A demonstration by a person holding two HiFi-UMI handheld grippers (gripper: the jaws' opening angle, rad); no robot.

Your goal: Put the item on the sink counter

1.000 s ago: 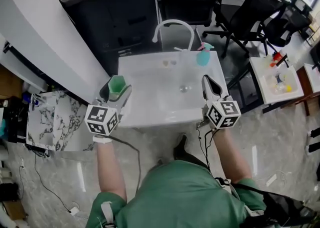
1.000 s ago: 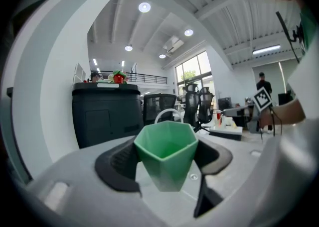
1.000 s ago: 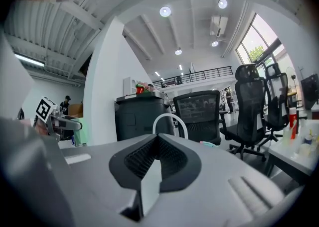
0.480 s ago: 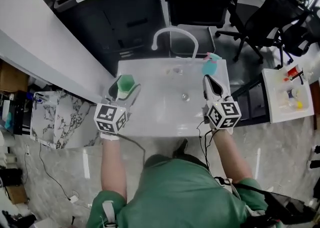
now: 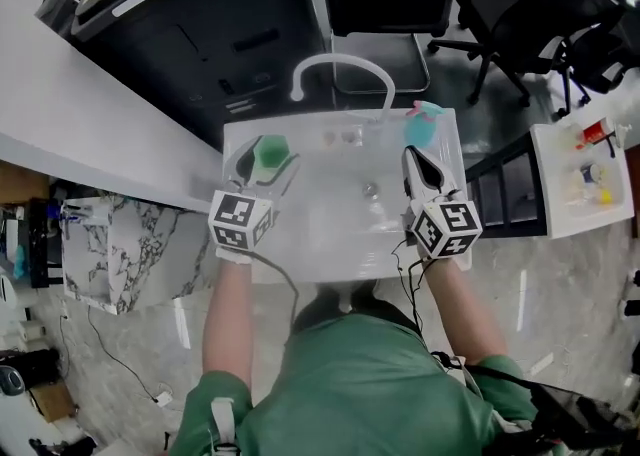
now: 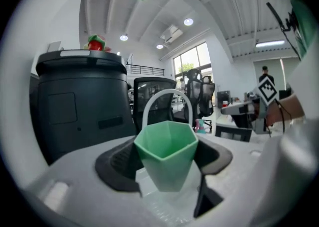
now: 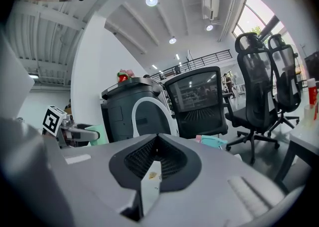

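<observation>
Green cup (image 6: 167, 146): faceted, open-topped and upright. It is pinched between the jaws of the left gripper (image 5: 264, 166), whose pads bear on opposite facets below the rim. From where I stand it hangs over the left rear part of the white sink (image 5: 320, 229), at about 10 o'clock from the drain (image 5: 368, 187). The arched faucet (image 5: 340, 69) lies at 12 o'clock.

Handling, as a judgement:
- The cup looks like thin, stiff plastic, so it is light and unlikely to deform.
- The walls are smooth and taper downward, so it could slide in a loose grip.
- Take hold on two flat opposite facets in the upper half.
- Set it down level, as it would tip easily.

The right gripper (image 5: 415, 159) has its jaws pressed together and grips nothing I can name. It is at 3 o'clock from the drain, near a teal bottle (image 5: 422, 124) at the sink's rear right corner.

Not readable:
- The cup's base is hidden by the jaws, so whether it touches the counter is unknown.
- The inside bottom of the cup is unseen.
- A pale strip at the right jaws' seam cannot be identified.
</observation>
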